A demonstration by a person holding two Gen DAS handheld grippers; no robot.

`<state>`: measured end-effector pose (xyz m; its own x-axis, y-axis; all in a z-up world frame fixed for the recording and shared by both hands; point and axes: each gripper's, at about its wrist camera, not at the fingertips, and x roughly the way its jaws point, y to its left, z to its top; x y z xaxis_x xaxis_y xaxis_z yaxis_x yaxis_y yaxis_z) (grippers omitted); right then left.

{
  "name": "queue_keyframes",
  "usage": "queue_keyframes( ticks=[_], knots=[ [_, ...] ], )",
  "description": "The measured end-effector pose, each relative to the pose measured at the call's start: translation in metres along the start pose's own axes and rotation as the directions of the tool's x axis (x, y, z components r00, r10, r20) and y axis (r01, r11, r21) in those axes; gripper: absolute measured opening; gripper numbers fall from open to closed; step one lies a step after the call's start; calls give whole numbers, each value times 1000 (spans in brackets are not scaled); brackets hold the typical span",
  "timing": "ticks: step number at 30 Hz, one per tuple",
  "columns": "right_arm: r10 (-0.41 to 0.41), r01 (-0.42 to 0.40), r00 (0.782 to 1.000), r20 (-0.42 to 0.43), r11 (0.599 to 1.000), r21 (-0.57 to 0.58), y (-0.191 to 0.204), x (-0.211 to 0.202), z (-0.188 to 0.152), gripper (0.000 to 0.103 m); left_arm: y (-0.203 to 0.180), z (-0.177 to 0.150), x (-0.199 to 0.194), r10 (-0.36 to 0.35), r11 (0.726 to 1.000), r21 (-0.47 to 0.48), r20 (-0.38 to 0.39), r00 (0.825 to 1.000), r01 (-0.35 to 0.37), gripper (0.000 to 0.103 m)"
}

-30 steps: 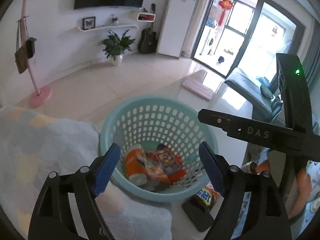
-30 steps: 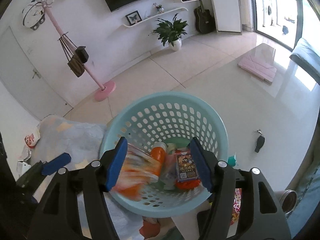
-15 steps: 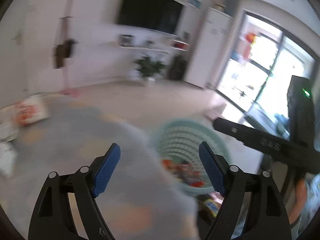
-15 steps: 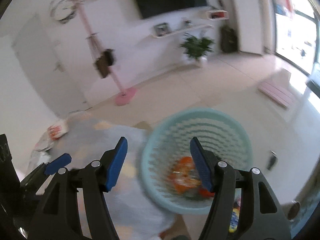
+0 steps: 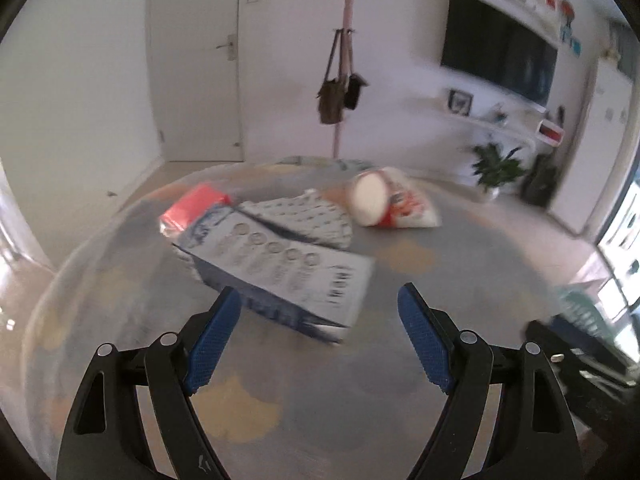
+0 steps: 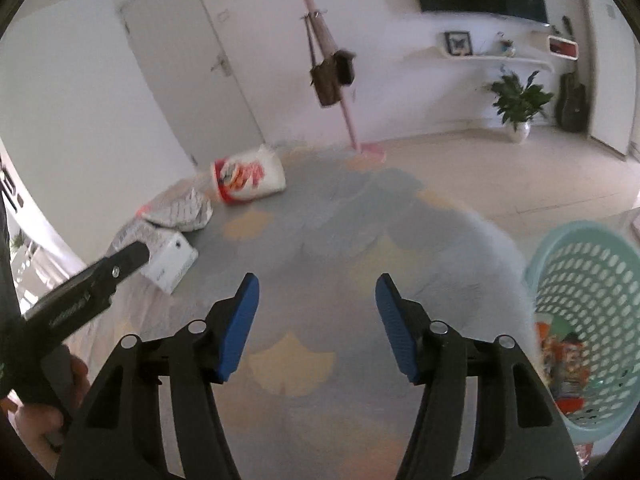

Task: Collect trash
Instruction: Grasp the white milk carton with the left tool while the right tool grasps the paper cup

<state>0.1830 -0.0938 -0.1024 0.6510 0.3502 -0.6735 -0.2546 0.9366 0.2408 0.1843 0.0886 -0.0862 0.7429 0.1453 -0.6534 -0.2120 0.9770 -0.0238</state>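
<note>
Grippers (image 5: pixel 318 340) (image 6: pixel 316 326) both open, empty, over rug (image 6: pixel 320 240).

Each fisheye camera looks forward and downward along its own blue-padded gripper over the grey, yellow-patched rug (image 5: pixel 400 280). The left view sits close above the white and blue printed carton (image 5: pixel 288 276); the right view looks from farther right, the pale green perforated plastic basket (image 6: pixel 592 280) at its edge. Both share the carton, the white and red cup-shaped packet (image 6: pixel 248 176), the pink coat stand (image 5: pixel 344 60) and the white door (image 6: pixel 180 72).
</note>
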Motion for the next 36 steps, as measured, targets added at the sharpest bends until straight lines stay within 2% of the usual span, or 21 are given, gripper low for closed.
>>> queue_keyframes(
  ticks=[5,7,11,15,16,19,21,22,25,26,28,29,31,33,36],
  knots=[
    [8,-8,1000,-1,1000,8,-3,0,-2,57,-3,-7,20,88,995,51,-43,995,-85,79],
    [16,-16,1000,-5,1000,21,-6,0,-2,57,0,-6,24,98,994,48,-64,993,-95,78],
    [24,-24,1000,-7,999,22,-8,0,0,57,18,-7,15,115,993,-6,-85,990,-115,76],
    [18,-18,1000,4,1000,12,-4,-3,0,57,60,-19,-4,121,986,-105,-112,986,-133,76],
    [21,-21,1000,4,1000,6,-4,-3,0,57,69,-21,-7,119,983,-126,-112,986,-133,73],
    [16,-16,1000,2,1000,-3,0,-2,1,57,86,-25,-22,50,980,-185,-95,994,-67,74],
    [16,-16,1000,-1,1000,-7,-1,-1,1,57,90,-18,-26,-53,972,-232,-61,997,37,79],
    [16,-16,1000,-4,1000,-7,-1,-1,1,57,89,-12,-24,-79,966,-250,-53,995,63,83],
    [19,-19,1000,-10,1000,-6,-1,0,1,57,90,3,-10,-119,953,-286,-62,991,96,88],
    [25,-25,1000,-10,1000,-8,-1,-1,1,57,90,12,3,-98,957,-281,-95,991,68,88],
    [49,-49,999,-10,999,-23,0,-3,3,57,94,19,25,-9,961,-274,-158,987,-35,88],
    [62,-63,998,-18,998,-32,1,-3,6,57,98,16,33,7,959,-277,-178,984,-57,88],
    [62,-64,997,-34,996,-66,7,-2,16,57,104,18,48,-2,951,-303,-212,977,-63,88],
    [70,-72,997,-25,993,-98,16,-5,32,58,100,24,51,34,962,-258,-204,978,-88,88],
    [129,-131,991,-24,984,-121,34,-1,65,72,96,26,58,48,970,-223,-202,978,-93,88]
  ],
)
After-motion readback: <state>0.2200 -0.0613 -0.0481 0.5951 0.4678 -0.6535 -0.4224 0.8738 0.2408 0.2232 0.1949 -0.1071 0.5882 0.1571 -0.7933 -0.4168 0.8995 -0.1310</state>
